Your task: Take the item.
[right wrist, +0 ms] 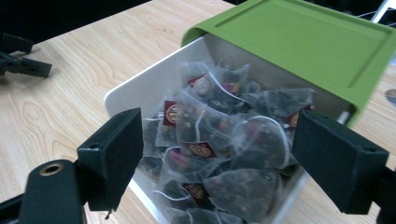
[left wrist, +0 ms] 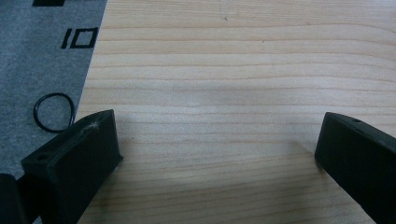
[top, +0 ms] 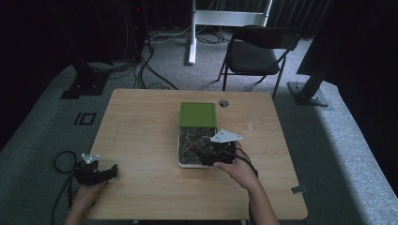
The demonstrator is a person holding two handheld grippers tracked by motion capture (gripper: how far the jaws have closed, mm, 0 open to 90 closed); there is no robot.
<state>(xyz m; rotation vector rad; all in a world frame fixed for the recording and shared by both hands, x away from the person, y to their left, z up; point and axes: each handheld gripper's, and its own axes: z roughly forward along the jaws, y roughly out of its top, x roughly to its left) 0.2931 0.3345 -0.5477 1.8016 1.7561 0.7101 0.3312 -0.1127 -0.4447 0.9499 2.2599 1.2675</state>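
- Right gripper view: the right gripper [right wrist: 215, 158] hangs with its jaws spread wide, grasping nothing, directly over the open white box [right wrist: 122, 95]. One jaw stands at 8 o'clock of the contents, above the box wall and the table; the other at 4 o'clock, above the opposite wall.
- Between the jaws lie the tea bags [right wrist: 219, 140], none of them touched by either jaw as far as this view shows.
- Progress, as a judgement: the lid is already off the opening and the approach is made. Closing on one bag, lifting it out and setting it down remain to be done.
- Appearance of the tea bags: translucent mesh pouches with dark leaf inside, white strings and small red-and-gold tags. They are heaped loosely and overlap, so a single bag may be hard to isolate.
- The green lid [right wrist: 299, 42] sits at 1 o'clock of the bags, covering the far part of the box.
- High view: the box [top: 179, 149] lies near the table centre, with the green lid [top: 197, 114] at its 12 o'clock end. The right gripper [top: 211, 151] rests over the box's 3 o'clock side.
- Left gripper view: the left gripper [left wrist: 219, 149] is released, jaws wide apart, with bare table [left wrist: 224, 70] between them.
- High view: the left gripper [top: 101, 174] waits near the table's 8 o'clock edge, well apart from the box.
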